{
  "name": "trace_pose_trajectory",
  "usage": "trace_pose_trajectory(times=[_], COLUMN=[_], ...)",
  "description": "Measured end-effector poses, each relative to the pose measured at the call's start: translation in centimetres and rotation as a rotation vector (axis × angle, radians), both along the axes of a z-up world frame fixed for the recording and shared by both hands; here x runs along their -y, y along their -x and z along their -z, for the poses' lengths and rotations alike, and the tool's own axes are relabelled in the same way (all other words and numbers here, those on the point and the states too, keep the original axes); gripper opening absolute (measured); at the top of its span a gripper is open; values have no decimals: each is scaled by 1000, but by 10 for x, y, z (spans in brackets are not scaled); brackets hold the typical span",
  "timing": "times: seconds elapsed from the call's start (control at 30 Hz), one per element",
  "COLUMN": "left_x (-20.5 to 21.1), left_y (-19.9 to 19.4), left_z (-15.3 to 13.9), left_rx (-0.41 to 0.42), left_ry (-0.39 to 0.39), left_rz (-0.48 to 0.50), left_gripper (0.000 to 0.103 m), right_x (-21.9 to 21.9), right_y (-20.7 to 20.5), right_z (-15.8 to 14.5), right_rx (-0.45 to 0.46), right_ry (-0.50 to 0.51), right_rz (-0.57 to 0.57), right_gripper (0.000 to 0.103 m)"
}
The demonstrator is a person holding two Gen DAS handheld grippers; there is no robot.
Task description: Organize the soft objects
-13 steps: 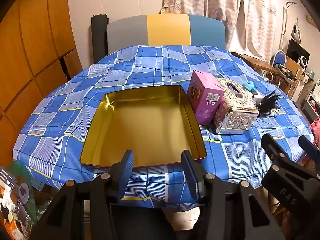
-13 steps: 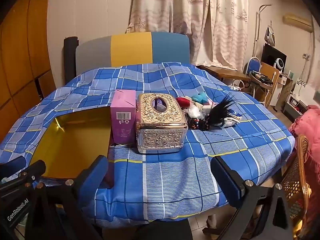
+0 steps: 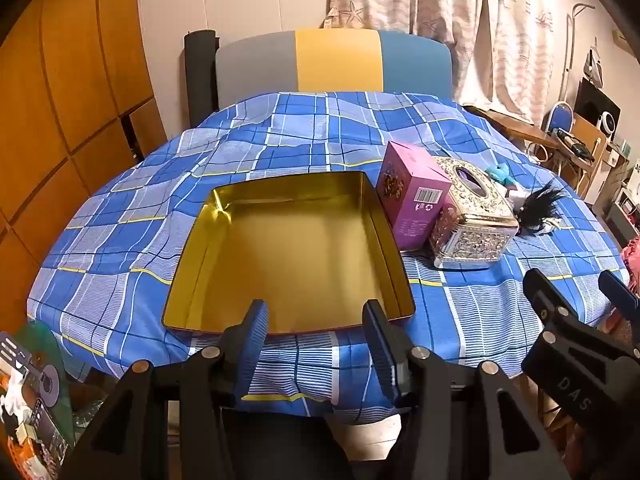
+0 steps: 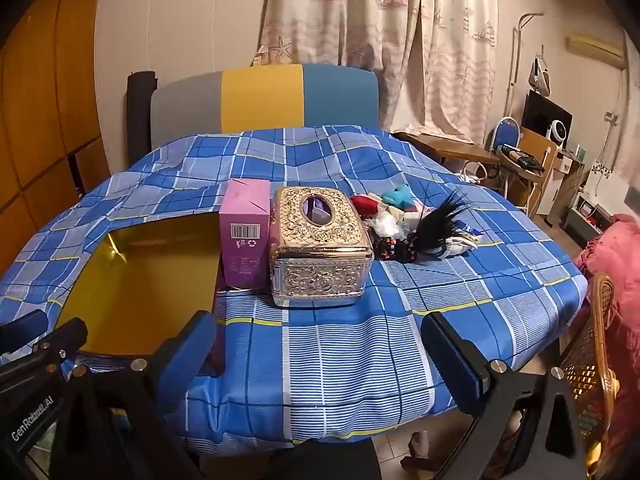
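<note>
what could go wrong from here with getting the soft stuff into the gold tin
The pile of soft items lies behind and beside the ornate tissue box, so the right gripper, open and short of it, could bump the box on its way in. The pink carton stands upright at the gold tin's edge and may tip. The black feather piece could snag its neighbours.

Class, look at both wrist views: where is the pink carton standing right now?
The pink carton stands upright on the checked tablecloth, between the open gold tin on its left and the ornate tissue box on its right.
</note>
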State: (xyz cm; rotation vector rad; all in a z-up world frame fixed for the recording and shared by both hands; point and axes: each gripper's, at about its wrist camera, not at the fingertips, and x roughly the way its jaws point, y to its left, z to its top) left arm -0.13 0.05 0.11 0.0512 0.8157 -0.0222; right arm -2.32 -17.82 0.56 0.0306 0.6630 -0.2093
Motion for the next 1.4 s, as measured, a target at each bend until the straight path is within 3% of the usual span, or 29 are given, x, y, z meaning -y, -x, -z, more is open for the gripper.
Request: trace_pose_trajectory(times=[1.4], left_x=[7], left_y=[8], left_z=[-9], left_rx=[57], left_ry=[-15], left_rz=[15], left_gripper=[49], right_x=[-3], right_y=[6], right_z=[-11], right_rx=[38], right_ry=[18], right_rz=[-3], right_gripper=[103])
